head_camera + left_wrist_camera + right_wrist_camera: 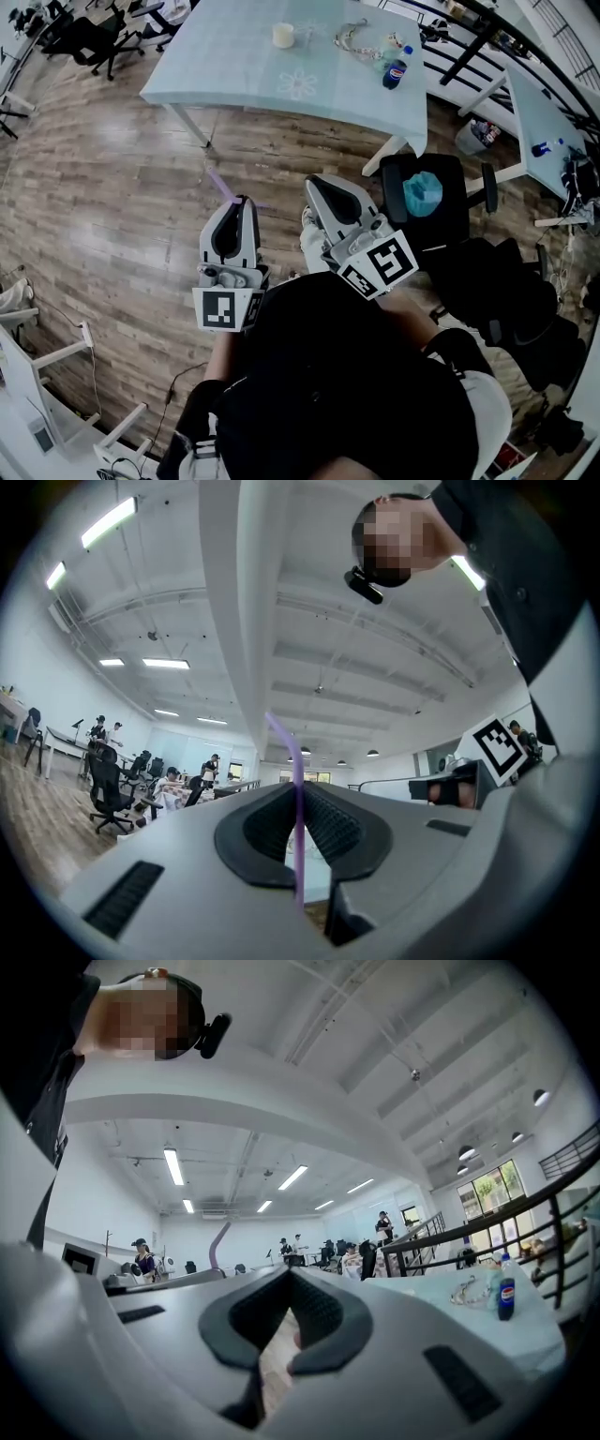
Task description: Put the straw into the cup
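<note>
A thin purple straw (223, 185) sticks up and forward out of my left gripper (240, 200), which is shut on it. In the left gripper view the straw (298, 799) runs upright between the dark pads of the left gripper (298, 785) and bends at its top. A cream cup (283, 36) stands far ahead on the pale table (234, 66). My right gripper (312, 180) is level beside the left one. In its own view the tips of the right gripper (287, 1272) meet with nothing between them, and the straw (220, 1241) shows to their left.
A blue-labelled bottle (397, 68) and a clear tangled item (356, 42) lie on the table's right part. A black chair (441, 211) with a teal thing (422, 192) on it stands right of my grippers. Wooden floor (122, 187) lies between me and the table. People sit at desks far off.
</note>
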`<action>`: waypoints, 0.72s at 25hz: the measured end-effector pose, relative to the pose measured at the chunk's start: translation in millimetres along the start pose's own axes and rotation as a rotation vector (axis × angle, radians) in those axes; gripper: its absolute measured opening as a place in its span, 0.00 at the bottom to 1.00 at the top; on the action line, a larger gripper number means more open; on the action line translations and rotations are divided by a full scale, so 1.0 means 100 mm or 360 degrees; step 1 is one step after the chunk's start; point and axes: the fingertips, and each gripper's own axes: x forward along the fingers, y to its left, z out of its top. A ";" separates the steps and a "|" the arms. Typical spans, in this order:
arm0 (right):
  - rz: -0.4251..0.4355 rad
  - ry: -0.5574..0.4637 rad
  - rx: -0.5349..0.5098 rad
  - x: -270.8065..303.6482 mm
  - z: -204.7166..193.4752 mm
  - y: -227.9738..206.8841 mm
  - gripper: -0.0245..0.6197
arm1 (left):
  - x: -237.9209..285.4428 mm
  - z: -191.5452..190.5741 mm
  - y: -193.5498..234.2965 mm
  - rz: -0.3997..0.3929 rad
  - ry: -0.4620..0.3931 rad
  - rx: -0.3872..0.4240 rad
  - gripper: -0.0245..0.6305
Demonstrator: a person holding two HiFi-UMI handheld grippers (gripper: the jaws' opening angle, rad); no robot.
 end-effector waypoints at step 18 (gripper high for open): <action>0.0084 0.0048 0.0009 1.13 0.20 -1.10 0.05 | 1.38 -0.13 0.59 0.0110 0.0043 0.0017 0.09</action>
